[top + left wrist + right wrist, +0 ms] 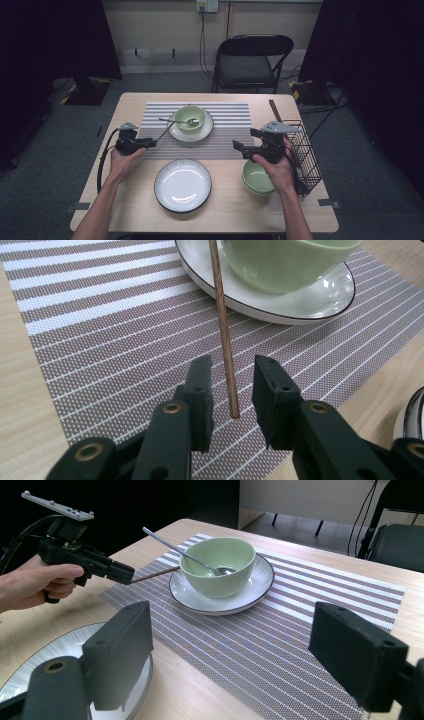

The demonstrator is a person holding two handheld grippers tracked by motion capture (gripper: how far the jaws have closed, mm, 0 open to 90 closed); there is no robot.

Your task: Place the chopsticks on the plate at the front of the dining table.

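Chopstick (223, 330) is lying with its near end between the left gripper's (231, 385) jaws, its far end leaning on the rim of the white saucer (310, 300) that is carrying the green bowl (285, 262). In the left gripper view the stick is running up the middle of the gap, a thin sliver of space showing on each side, so the pads are not pressing on it: the jaws are standing narrowly apart around it, and the stick's tip is hanging just above the striped mat (100, 325). In the high view the left gripper (150, 143) is sitting at the mat's left edge, aimed toward the saucer, with the stick (163, 133) slanting from its tip to the saucer's rim. A spoon (182, 555) is resting in the bowl (217, 562), its handle sticking out toward the left gripper (125, 573).

The right gripper (230, 645) is hovering with its jaws spread wide and nothing between them, looking over the mat toward the bowl. In the high view the right gripper (237, 147) is sitting over a second green bowl (256, 177), beside a wire basket (305, 155) at the table's (220, 210) right edge. A large plate (182, 185) is lying in front of the person, between the two hands.
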